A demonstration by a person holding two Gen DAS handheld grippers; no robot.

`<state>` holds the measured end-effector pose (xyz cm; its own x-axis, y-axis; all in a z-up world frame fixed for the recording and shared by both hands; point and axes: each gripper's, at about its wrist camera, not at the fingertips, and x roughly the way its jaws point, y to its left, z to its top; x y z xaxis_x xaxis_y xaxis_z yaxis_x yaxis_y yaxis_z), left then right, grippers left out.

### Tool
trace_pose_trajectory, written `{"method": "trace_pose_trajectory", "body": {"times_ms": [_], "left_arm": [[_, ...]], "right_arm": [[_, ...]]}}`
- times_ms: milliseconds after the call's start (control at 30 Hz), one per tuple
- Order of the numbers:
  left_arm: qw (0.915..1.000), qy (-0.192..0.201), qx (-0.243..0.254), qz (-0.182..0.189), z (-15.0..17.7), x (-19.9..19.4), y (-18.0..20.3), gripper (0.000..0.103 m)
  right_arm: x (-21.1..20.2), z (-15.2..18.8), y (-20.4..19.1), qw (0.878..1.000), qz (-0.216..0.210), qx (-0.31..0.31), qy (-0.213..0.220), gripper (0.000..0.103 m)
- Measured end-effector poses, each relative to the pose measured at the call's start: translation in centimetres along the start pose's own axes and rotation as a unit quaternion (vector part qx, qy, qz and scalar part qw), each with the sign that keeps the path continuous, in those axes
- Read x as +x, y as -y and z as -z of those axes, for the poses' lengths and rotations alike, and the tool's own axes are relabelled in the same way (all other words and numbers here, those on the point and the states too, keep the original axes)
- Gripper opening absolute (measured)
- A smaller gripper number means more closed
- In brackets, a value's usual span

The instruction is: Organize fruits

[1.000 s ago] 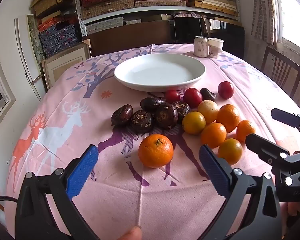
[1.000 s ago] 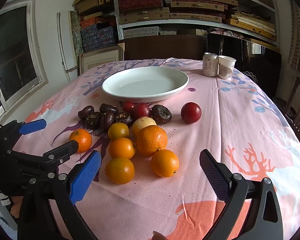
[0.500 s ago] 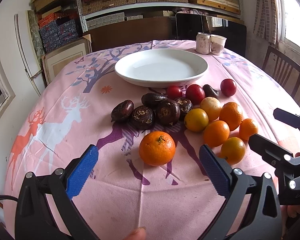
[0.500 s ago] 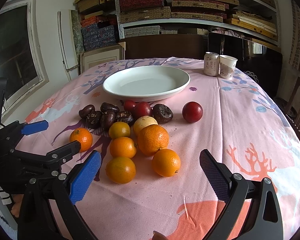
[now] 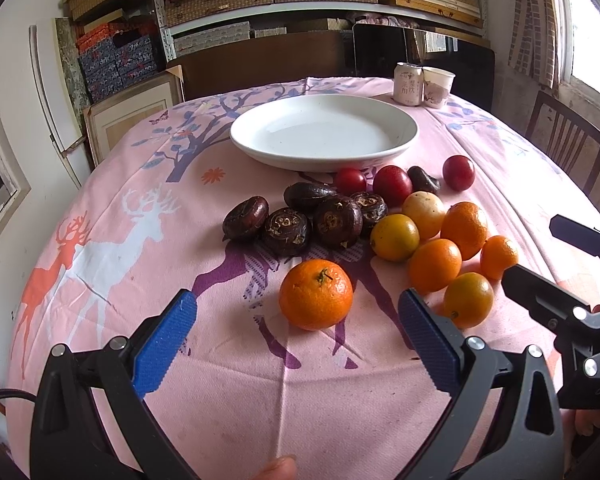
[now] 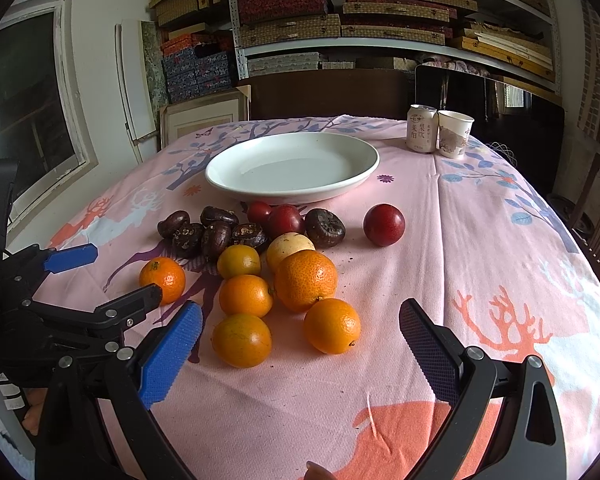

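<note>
both tongs are spread wide and holding nothing. the left gripper [image 5: 298, 330] hovers low over the pink tablecloth [image 5: 112, 272] with a lone orange [image 5: 316, 294] sitting just ahead, right in the gap between its blue pads [image 5: 165, 346], not touching either one. the right gripper [image 6: 300, 344] is spread over the near end of the citrus bunch, with two small oranges [image 6: 332, 326] just in front of its opening. fruit is all bunched mid-table: a cluster of dark brown water chestnuts [image 5: 286, 230] on the left side, orange and yellow citrus [image 5: 434, 266] packed touching each other on the right, red plums [image 6: 286, 220] tucked up near the white plate [image 6: 370, 170], and one red plum [image 6: 384, 219] off on its own to the right. the plate sits behind the pile with nothing in it, its near rim just beside the plums. plenty of bare cloth on the left by the deer print and a big open stretch on the right side of the table in the right wrist view, so room to swing around either flank. the table edge curves off close behind both grippers. in the left wrist view the right gripper's black frame [image 5: 572, 320] crowds in from the right, near the outermost citrus. a can [image 6: 422, 128] and a paper cup [image 6: 454, 134] stand touching at the far right edge, well apart from the fruit. a wooden chair [image 5: 568, 140] sits just off the right side, and shelves of boxes [image 6: 340, 20] fill the back wall.
</note>
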<state>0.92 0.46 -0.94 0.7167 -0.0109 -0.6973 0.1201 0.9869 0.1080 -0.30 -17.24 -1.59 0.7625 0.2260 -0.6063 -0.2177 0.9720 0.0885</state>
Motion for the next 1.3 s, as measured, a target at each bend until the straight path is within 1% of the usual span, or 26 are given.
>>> {"method": "trace_pose_trajectory", "body": {"times_ms": [200,233,300,600,767,867,1033,1133,1300], "left_arm": [[0.9999,-0.009,-0.004,0.003,0.0,0.3,-0.2,0.099],[0.9999,-0.01,-0.007,0.008,0.1,0.4,-0.3,0.099],[0.9998,-0.016,-0.008,0.005,0.0,0.5,-0.3,0.099],[0.9987,-0.047,-0.014,0.008,0.1,1.8,-0.7,0.099],[0.9971,-0.074,-0.018,0.005,0.1,2.9,-0.8,0.099],[0.9952,-0.094,-0.028,0.009,0.2,3.8,-1.2,0.099],[0.9905,-0.129,-0.044,0.017,0.3,5.3,-1.8,0.099],[0.9904,-0.128,-0.047,0.017,0.3,5.3,-1.9,0.099],[0.991,-0.124,-0.049,0.015,0.4,5.4,-1.8,0.099]], "right_arm": [[0.0,0.0,0.1,1.0,-0.001,0.001,0.0,0.1],[0.0,0.0,0.0,1.0,-0.001,0.001,0.0,0.1],[0.0,0.0,0.0,1.0,-0.002,0.001,0.0,0.1],[-0.3,0.1,0.1,1.0,0.0,0.007,0.003,0.1],[-0.1,0.2,0.4,1.0,0.001,0.012,-0.008,0.1],[0.2,0.3,0.9,1.0,0.002,0.017,-0.024,0.1],[1.1,0.9,2.0,0.997,-0.002,0.027,-0.069,0.1],[1.4,1.4,2.5,0.996,0.001,0.021,-0.089,0.1],[2.2,2.2,3.3,0.991,0.02,0.001,-0.131,0.1]]}}
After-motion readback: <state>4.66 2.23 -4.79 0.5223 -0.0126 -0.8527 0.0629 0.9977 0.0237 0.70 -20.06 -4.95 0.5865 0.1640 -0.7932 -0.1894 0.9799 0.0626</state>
